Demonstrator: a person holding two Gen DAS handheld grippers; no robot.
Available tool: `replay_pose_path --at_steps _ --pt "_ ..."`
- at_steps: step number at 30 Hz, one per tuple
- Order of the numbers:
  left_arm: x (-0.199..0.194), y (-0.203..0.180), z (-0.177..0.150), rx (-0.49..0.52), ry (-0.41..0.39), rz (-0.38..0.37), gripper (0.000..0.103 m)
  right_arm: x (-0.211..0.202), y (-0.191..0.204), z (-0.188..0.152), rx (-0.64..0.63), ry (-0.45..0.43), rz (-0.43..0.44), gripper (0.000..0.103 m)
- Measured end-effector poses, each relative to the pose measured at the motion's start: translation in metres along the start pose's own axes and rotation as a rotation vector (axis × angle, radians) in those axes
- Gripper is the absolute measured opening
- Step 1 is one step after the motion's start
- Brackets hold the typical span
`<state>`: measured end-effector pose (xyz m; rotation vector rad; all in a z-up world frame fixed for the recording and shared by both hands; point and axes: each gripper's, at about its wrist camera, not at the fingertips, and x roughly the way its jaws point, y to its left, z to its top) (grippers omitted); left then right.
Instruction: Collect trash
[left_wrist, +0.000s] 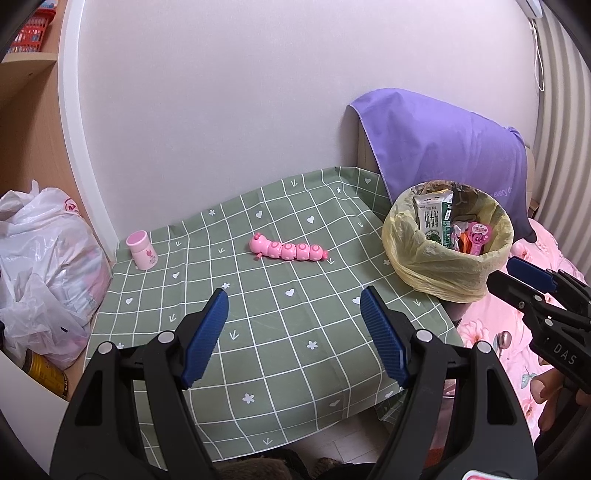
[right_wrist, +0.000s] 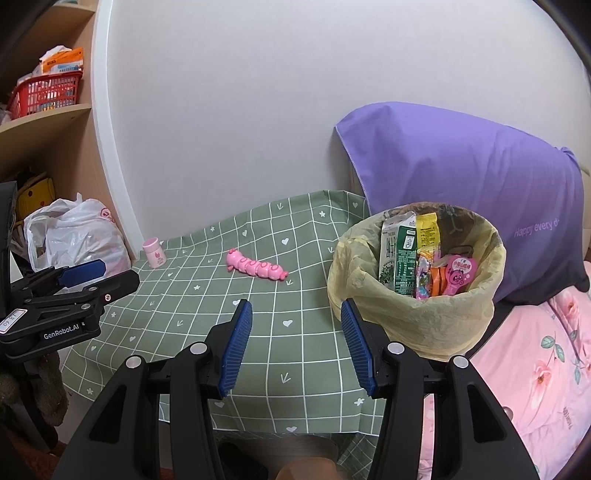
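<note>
**Ana:** Trash first: the bin (right_wrist: 417, 280) sits at right of centre in the right wrist view, on the table's (right_wrist: 258, 332) right edge, lined with a yellow bag (right_wrist: 424, 325) and already holding a green-and-white milk carton (right_wrist: 397, 258), a yellow snack packet (right_wrist: 427, 229) and a pink bear-face wrapper (right_wrist: 460, 273).

**Ben:** What's loose on the table?

**Ana:** A pink caterpillar toy (left_wrist: 288, 251) mid-frame and a small pink bottle (left_wrist: 142, 250) at the far left corner. I'd guess the bottle is the next bit of trash; the toy looks like a keeper.

**Ben:** How will it handle?

**Ana:** Light, stiff plastic, probably empty, smooth and round, so it may slip or tip. I'd pinch it across the waist under the cap, ribbed pads square on.

**Ben:** Tools?

**Ana:** Left tool (left_wrist: 293, 321) has its fingers spread wide with nothing between them, low over the near table. Right tool (right_wrist: 296, 343) is likewise agape and empty, just beside the bin.

**Ben:** Any writing?

**Ana:** "GenRobot.AI" on the left tool's body, lower left of the right view, with a handwritten tag I can't read surely. "DAS" on the right tool, lower right of the left view. The purple cloth (right_wrist: 480, 184) reads "Happy every d–", cut off. The carton's print is Chinese, too small to make out.
</note>
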<state>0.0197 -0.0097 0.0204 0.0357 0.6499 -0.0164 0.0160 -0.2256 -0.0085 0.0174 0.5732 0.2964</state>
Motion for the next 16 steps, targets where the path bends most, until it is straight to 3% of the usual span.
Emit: replay_pose_path --at_steps 10,16 --pt "0.026 0.017 -0.002 -0.043 0.039 0.018 0.07 0.027 0.01 0.006 -0.049 0.04 0.008 0.048" --pt "0.115 0.139 -0.011 -0.312 0.168 0.183 0.07 0.124 0.054 0.021 -0.227 0.157 0.158 0.049"
